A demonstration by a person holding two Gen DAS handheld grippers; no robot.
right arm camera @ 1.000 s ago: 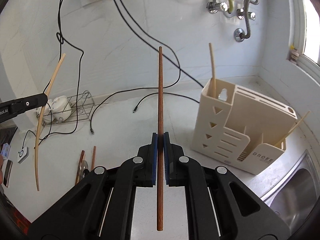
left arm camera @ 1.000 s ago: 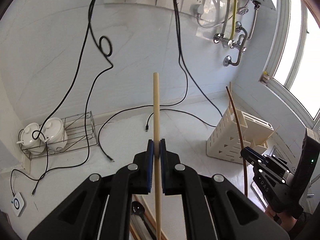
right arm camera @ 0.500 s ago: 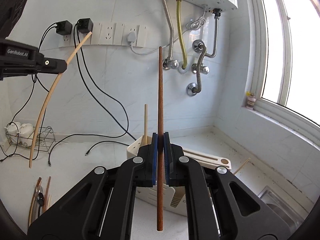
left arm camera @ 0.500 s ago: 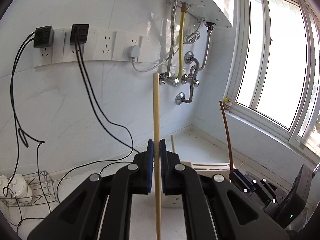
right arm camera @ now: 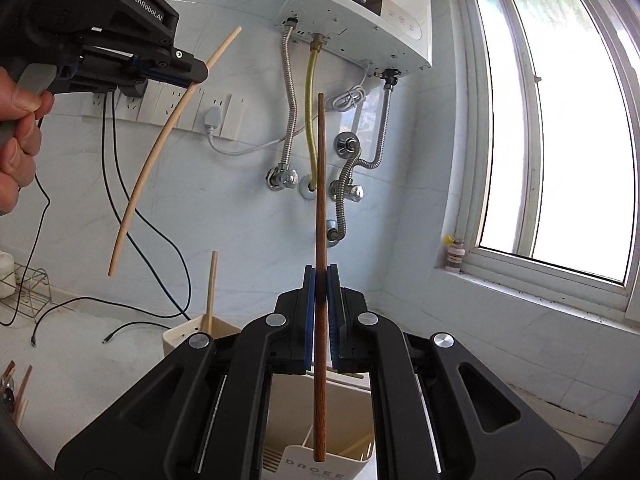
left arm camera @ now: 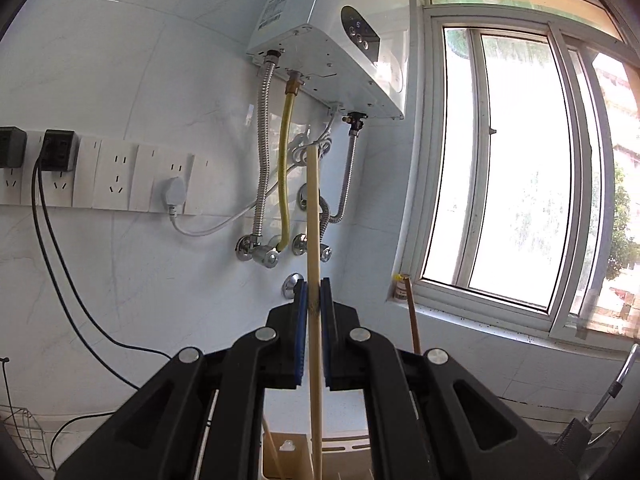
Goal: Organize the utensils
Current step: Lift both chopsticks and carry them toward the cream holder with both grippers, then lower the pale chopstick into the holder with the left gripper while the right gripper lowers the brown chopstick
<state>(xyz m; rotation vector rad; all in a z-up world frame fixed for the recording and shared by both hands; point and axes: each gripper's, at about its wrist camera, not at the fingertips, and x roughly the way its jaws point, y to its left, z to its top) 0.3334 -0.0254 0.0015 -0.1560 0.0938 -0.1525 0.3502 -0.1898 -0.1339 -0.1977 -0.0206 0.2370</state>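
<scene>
my left gripper has its blue pads clamped on a pale, smooth round bamboo chopstick, upright, raised in front of the wall pipes. r gripper is pinched tight on a dark brown wood chopstick, vertical, lower tip above the cream plastic utensil holder. another pale chopstick stands in the holder's back slot. white glossy water heater on the wall above.

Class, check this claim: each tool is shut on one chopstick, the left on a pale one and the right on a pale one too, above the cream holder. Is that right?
Not quite. The right tool is shut on a dark brown chopstick, as the right wrist view shows. The left tool does hold the pale chopstick, and the cream holder sits below.
</scene>
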